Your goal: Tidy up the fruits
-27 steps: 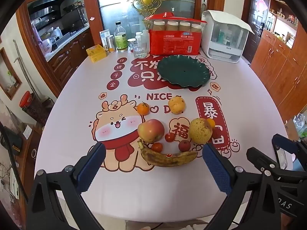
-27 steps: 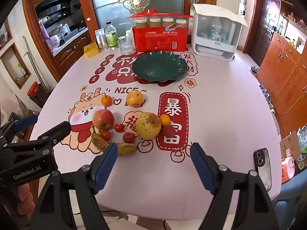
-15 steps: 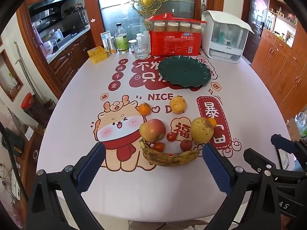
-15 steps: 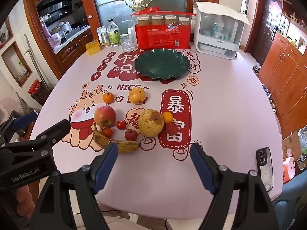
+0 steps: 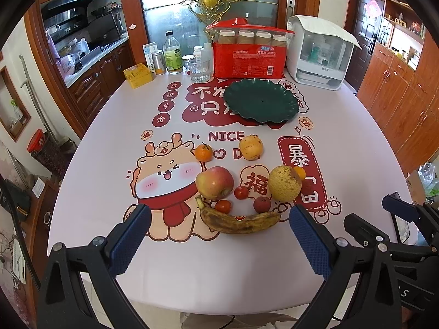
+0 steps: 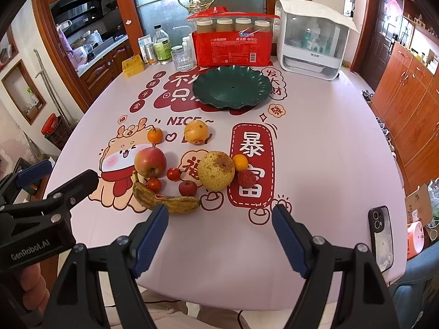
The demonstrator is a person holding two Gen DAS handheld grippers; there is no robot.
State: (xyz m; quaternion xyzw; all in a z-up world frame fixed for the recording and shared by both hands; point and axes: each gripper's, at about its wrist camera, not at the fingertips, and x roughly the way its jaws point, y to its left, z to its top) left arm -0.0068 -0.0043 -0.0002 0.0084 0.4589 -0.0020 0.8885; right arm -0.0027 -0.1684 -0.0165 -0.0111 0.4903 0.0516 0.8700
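The tablecloth (image 5: 109,164) is pink with red print: "NICE" reads clearly in the middle, large Chinese characters sit in red panels around it, and a cartoon deer with a red scarf fills the left side. The red pack (image 5: 248,57) at the far edge carries a blue logo and rows of Chinese text too small to read; four capped cups show through its top. In the right wrist view the body of the left gripper (image 6: 46,192) bears the words "GenRobot.AI", with the person's fingers (image 6: 31,288) wrapped around its handle below.

Both grippers hang over the near edge of the table, pointing at the fruit. The left gripper (image 5: 219,235) has its blue pads spread wide with nothing between them; the banana (image 5: 238,220) lies just beyond its tips. The right gripper (image 6: 219,235) is likewise spread and holds nothing.

The fruit sits in a loose cluster in the near middle of the cloth. The apple (image 5: 214,183) touches the banana's stem end, with two cherry tomatoes (image 5: 222,206) beside it. To the right is a speckled pear (image 5: 284,183), with a small orange (image 5: 299,173) and a lychee (image 5: 307,187) behind it and another lychee (image 5: 262,204) in front. Farther off lie a tangerine (image 5: 203,152) and a yellow fruit (image 5: 251,147). The green plate (image 5: 260,104) is bare, far of the fruit, just near the red pack. A phone (image 6: 380,238) lies at the near right edge.
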